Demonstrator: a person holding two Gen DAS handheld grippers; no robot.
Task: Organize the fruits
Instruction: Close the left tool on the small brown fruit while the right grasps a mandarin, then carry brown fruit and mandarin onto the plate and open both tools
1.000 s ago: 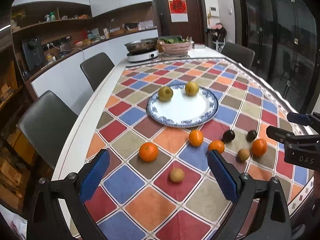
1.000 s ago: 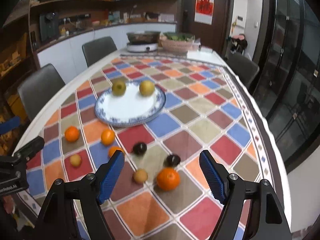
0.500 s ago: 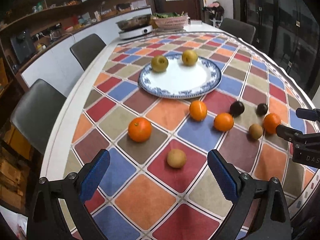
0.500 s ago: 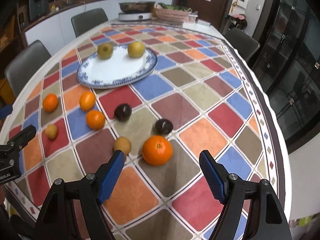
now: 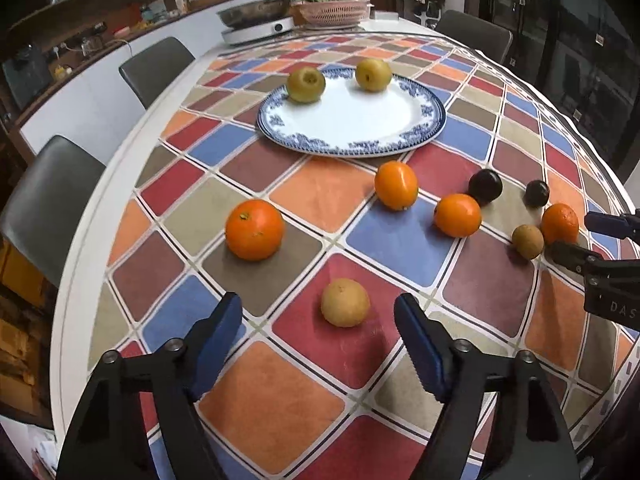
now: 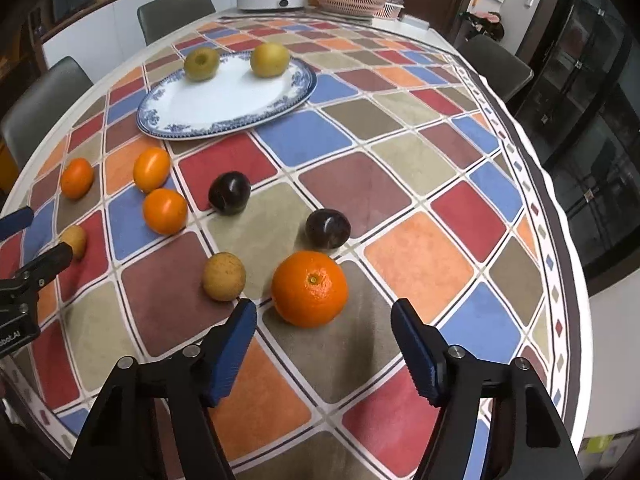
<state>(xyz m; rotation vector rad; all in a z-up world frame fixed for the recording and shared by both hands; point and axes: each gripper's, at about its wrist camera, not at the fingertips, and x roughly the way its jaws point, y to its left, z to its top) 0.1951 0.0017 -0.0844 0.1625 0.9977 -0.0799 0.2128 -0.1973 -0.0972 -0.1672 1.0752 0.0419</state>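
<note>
Meanwhile both jaws have just been closing, nothing gripped: left hand-held gripper [image 5: 318, 338] unclenched just short of a tan fruit [image 5: 345, 302], right hand-held gripper [image 6: 324, 344] unclenched before the big orange [image 6: 309, 289], both fruits well nearer than the plate [image 6: 172, 122].

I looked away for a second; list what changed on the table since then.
Both claws came down toward the fruit, jaws just closing partway: the left claw around the small tan fruit, the right claw around the big orange. Neither grips yet. Fruit and plate stayed put.
</note>
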